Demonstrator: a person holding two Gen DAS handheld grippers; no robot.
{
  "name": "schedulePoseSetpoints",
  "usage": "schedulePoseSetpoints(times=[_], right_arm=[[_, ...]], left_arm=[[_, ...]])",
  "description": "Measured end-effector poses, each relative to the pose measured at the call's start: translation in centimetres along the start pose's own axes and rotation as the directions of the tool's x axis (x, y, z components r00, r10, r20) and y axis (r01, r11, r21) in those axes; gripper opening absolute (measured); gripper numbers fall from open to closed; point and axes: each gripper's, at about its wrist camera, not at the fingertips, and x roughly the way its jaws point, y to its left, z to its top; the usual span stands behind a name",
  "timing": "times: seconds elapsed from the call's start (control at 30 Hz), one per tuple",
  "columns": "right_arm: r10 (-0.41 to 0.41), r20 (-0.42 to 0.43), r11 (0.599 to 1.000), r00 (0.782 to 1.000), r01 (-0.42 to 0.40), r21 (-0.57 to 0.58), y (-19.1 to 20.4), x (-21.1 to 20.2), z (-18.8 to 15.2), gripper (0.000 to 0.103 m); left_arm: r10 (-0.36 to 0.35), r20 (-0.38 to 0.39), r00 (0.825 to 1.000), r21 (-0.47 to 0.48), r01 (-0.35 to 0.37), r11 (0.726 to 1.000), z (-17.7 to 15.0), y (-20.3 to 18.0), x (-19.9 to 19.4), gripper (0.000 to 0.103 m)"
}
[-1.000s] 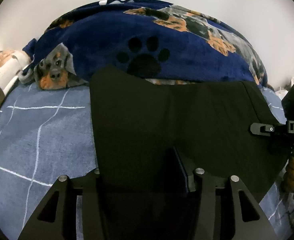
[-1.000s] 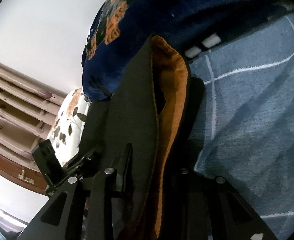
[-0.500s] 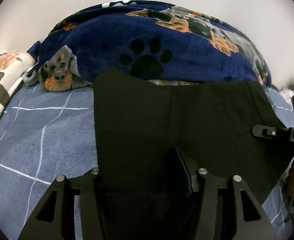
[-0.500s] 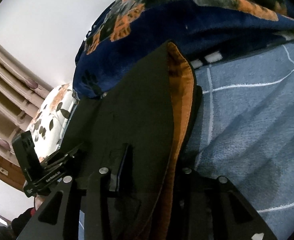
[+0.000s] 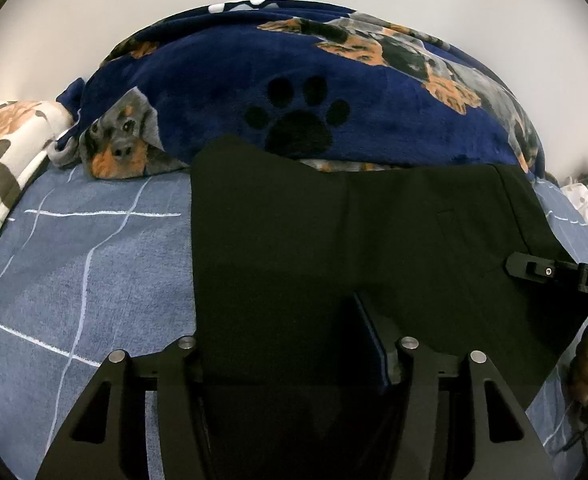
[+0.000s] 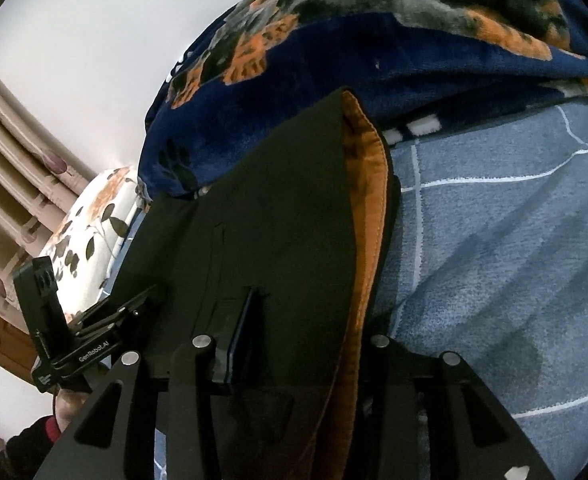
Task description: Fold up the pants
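Black pants [image 5: 334, 232] lie folded flat on a blue sheet [image 5: 74, 260] with white grid lines. Their near edge covers my left gripper [image 5: 282, 320]. Its jaws are opening, and the cloth lies loose between the fingers, hiding the left one. In the right wrist view the pants [image 6: 278, 220] show an orange lining [image 6: 368, 200] along the waist edge. My right gripper [image 6: 306, 320] straddles that edge; its jaws are opening too, with cloth between them but not pinched. Each gripper appears in the other's view, the right gripper [image 5: 542, 270] and the left gripper [image 6: 110, 320].
A navy blanket [image 5: 294, 72] with dog and paw prints is heaped behind the pants against a white wall. A floral pillow [image 5: 6, 148] lies at the far left. Bare sheet [image 6: 494, 240] spreads to the right of the pants. A hand [image 6: 66, 404] holds the left gripper.
Both pairs of fingers have spread a little wider. The right wrist view has rolled, and the waist edge with the orange lining now lies flatter. In the left view the right gripper slid rightward.
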Motion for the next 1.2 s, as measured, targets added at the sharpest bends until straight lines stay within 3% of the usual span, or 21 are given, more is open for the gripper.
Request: schedulePoseSetpoints(times=[0.3,0.73,0.87,0.93,1.07,1.2], right_arm=[[-0.027,0.012,1.000,1.000,0.027,-0.015,0.2,0.0,0.0,0.036],[-0.098,0.018,0.993,0.995,0.099,-0.069,1.6,-0.1,-0.1,0.060],[-0.162,0.086,0.986,0.983,0.164,-0.023,1.6,-2.6,-0.4,0.061],[-0.178,0.132,0.983,0.975,0.184,-0.029,2.0,-4.6,-0.7,0.061],[-0.173,0.202,0.976,0.964,0.196,-0.096,4.4,-8.9,-1.6,0.065],[-0.147,0.250,0.972,0.957,0.186,-0.144,7.1,-12.5,-3.3,0.071]], left_arm=[[0.014,0.002,1.000,0.002,-0.014,1.000,0.0,0.0,-0.1,0.059],[0.075,0.020,0.997,0.013,-0.075,0.997,0.0,-0.2,-0.6,0.070],[0.197,0.078,0.977,0.035,-0.200,0.979,-0.2,-0.7,-2.7,0.071],[0.233,0.104,0.967,0.037,-0.238,0.971,-0.4,-1.0,-4.1,0.077],[0.263,0.173,0.949,0.029,-0.271,0.962,-0.5,-2.2,-8.0,0.091],[0.250,0.257,0.934,0.020,-0.264,0.964,-0.2,-3.8,-12.8,0.097]])
